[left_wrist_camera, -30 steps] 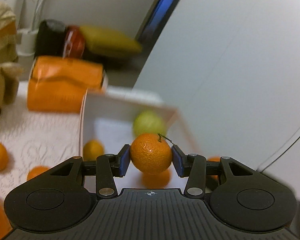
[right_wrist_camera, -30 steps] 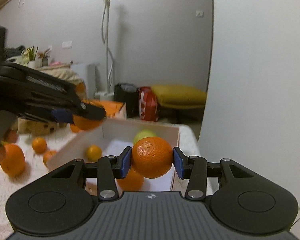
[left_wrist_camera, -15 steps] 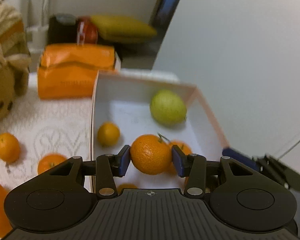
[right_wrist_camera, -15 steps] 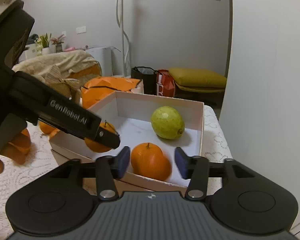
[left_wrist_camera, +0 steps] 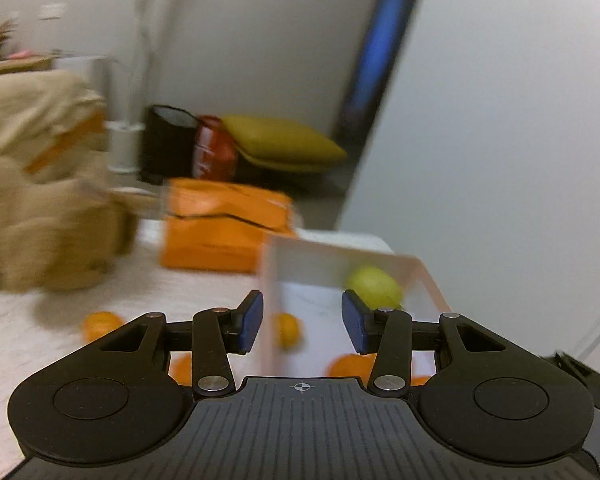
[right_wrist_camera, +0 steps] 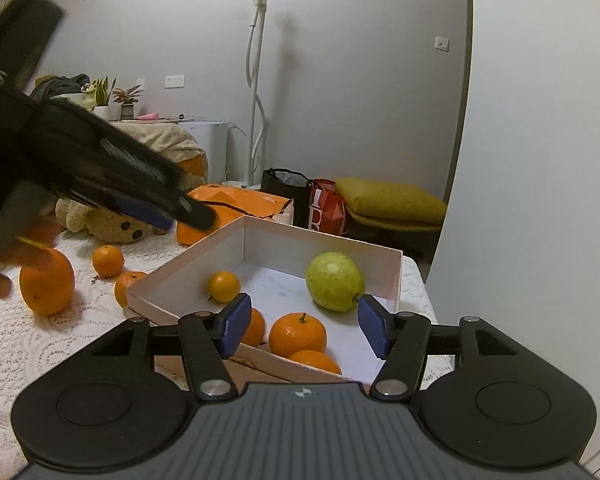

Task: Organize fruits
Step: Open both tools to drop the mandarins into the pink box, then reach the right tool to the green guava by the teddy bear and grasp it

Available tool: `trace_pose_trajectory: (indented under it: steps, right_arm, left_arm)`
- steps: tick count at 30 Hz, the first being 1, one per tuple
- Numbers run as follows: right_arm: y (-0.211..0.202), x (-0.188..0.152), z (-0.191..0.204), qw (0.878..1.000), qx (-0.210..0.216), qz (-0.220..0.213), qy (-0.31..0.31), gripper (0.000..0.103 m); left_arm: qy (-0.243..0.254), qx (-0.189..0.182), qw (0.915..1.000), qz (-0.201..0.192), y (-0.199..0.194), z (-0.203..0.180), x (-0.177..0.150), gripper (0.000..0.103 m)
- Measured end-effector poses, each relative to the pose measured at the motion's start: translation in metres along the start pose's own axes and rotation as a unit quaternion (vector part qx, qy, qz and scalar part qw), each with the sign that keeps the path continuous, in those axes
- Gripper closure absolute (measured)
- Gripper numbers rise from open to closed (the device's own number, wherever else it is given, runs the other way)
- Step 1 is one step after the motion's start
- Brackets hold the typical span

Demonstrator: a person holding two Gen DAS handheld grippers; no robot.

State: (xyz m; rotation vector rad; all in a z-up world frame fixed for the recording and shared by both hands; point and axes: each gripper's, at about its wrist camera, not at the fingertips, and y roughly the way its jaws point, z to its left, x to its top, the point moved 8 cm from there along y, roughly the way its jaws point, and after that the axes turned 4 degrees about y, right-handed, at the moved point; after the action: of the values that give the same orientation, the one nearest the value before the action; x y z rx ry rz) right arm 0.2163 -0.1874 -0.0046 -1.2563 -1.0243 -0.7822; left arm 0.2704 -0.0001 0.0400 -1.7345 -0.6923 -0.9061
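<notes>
A white cardboard box [right_wrist_camera: 324, 244] stands on the lace tablecloth. It holds a green guava [right_wrist_camera: 335, 281], a small orange [right_wrist_camera: 223, 286] and several larger oranges, one of them [right_wrist_camera: 297, 333] near the front wall. My right gripper [right_wrist_camera: 303, 330] is open and empty just in front of the box. My left gripper [left_wrist_camera: 302, 326] is open and empty, above the box's left wall [left_wrist_camera: 269, 300]; it also shows in the right wrist view [right_wrist_camera: 168, 208], raised at the left. The guava [left_wrist_camera: 374, 288] shows blurred in the left wrist view. Loose oranges [right_wrist_camera: 47, 282] lie left of the box.
An orange bag [right_wrist_camera: 236, 210] and a plush toy [right_wrist_camera: 108, 224] lie behind the box. A white wall panel [right_wrist_camera: 540, 200] stands close on the right. A floor lamp [right_wrist_camera: 256, 80], bags and a yellow cushion [right_wrist_camera: 388, 200] are beyond the table.
Both grippers have opened and dropped their oranges into the box. The left gripper has lifted and swung left; the right gripper has pulled back a little.
</notes>
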Motion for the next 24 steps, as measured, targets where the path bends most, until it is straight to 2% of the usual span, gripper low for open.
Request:
trace_pose_trajectory:
  steps: [5, 7, 10, 15, 17, 21, 24]
  right_arm:
    - [0.003, 0.008, 0.018, 1.0, 0.023, 0.01, 0.005, 0.04]
    - [0.003, 0.015, 0.032, 0.999, 0.041, 0.008, 0.002, 0.038]
    - [0.004, 0.024, 0.062, 0.997, 0.067, 0.007, -0.025, 0.035]
    - [0.021, 0.042, 0.136, 0.989, 0.099, 0.039, -0.104, 0.036]
    - [0.029, 0.054, 0.167, 0.983, 0.134, 0.063, -0.112, 0.036]
    - [0.054, 0.076, 0.236, 0.956, 0.234, 0.151, -0.092, 0.036]
    - [0.079, 0.081, 0.289, 0.938, 0.265, 0.197, -0.104, 0.036]
  left_arm:
    - [-0.066, 0.073, 0.9934, -0.059, -0.058, 0.077, -0.008, 0.055]
    - [-0.088, 0.111, 0.9878, -0.065, -0.082, 0.112, -0.02, 0.055]
    - [-0.107, 0.146, 0.9819, -0.056, -0.108, 0.154, -0.04, 0.055]
    - [-0.103, 0.153, 0.9819, -0.04, -0.133, 0.189, -0.07, 0.055]
    - [-0.104, 0.147, 0.983, -0.039, -0.138, 0.204, -0.081, 0.055]
    - [-0.128, 0.124, 0.9836, -0.03, -0.142, 0.225, -0.092, 0.055]
    - [-0.144, 0.133, 0.9804, -0.023, -0.154, 0.24, -0.096, 0.055]
